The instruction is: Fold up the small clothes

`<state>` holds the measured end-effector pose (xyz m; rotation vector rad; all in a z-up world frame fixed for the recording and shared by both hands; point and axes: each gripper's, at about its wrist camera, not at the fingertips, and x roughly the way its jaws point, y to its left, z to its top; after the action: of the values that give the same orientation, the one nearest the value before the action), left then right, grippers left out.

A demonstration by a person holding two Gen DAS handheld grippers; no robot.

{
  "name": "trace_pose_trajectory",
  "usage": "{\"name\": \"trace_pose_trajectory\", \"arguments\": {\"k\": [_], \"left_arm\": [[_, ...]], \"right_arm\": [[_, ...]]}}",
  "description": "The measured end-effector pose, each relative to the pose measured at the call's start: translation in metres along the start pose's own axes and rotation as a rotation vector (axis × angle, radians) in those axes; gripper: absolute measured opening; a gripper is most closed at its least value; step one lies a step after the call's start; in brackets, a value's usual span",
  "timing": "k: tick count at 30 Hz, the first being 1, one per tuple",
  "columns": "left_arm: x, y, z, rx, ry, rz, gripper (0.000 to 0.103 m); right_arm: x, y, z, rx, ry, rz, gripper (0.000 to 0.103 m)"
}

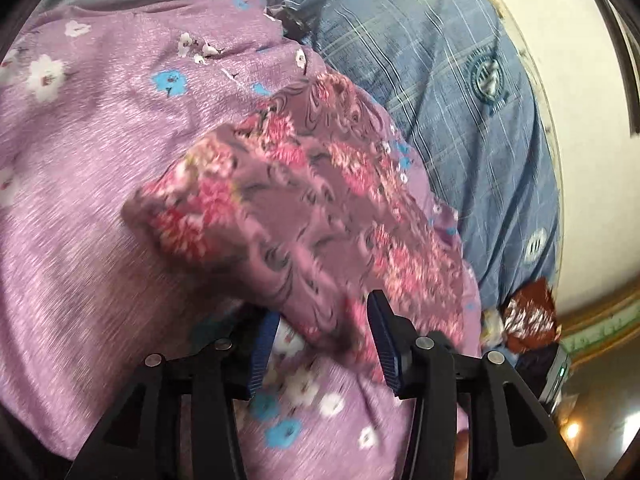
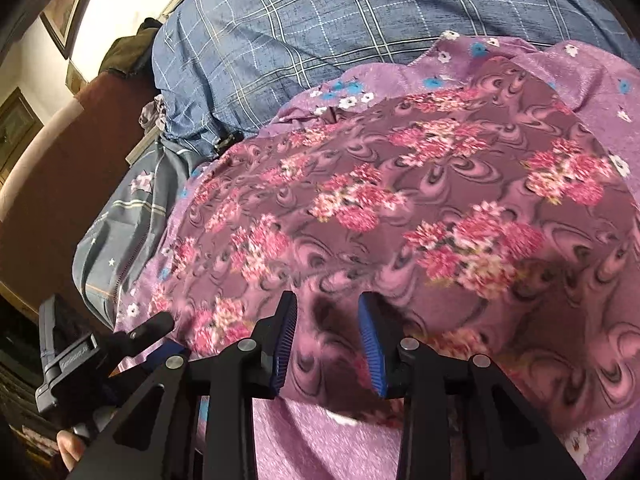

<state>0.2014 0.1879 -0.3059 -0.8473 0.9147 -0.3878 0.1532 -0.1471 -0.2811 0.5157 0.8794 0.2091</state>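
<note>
The rose-patterned cloth [image 2: 400, 200] lies spread on the lilac floral sheet [image 1: 80, 160], its near edge between both part-spread tools, left tool [image 1: 320, 344] and right tool [image 2: 328, 340], neither clearly pinching, likely for folding.

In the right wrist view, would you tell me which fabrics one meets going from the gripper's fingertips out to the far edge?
Right gripper → pink floral garment → lilac flowered cloth → blue plaid bedcover.
</note>
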Motion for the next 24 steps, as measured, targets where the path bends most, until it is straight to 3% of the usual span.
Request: {"name": "trace_pose_trajectory", "arguments": {"k": [5,7,9,12,16,22,23,24], "left_arm": [[-0.005,0.002,0.013,-0.016,-0.131,-0.033,0.044],[-0.009,0.001,0.005,0.036,-0.167,0.023,0.044],[-0.011,0.006,-0.004,0.038,-0.16,0.053,0.044],[-0.012,0.018,-0.014,-0.049,-0.118,0.102,0.044],[-0.016,0.021,-0.005,-0.142,-0.135,0.108,0.046],[0.001,0.005,0.024,-0.162,-0.167,0.094,0.047],[0.009,0.003,0.025,-0.154,-0.163,0.094,0.045],[0.016,0.002,0.026,-0.145,-0.161,0.097,0.035]], "right_arm": [[0.012,0.004,0.005,-0.004,0.016,0.014,0.03],[0.021,0.006,0.004,-0.023,0.051,-0.011,0.028],[0.026,0.009,0.004,-0.046,0.062,-0.038,0.027],[0.027,0.01,0.005,-0.05,0.072,-0.041,0.027],[0.027,0.008,0.008,-0.031,0.079,-0.03,0.027],[0.027,0.005,0.009,-0.025,0.084,-0.018,0.026],[0.026,0.005,0.008,-0.024,0.084,-0.016,0.026],[0.026,0.004,0.008,-0.024,0.083,-0.015,0.026]]}}
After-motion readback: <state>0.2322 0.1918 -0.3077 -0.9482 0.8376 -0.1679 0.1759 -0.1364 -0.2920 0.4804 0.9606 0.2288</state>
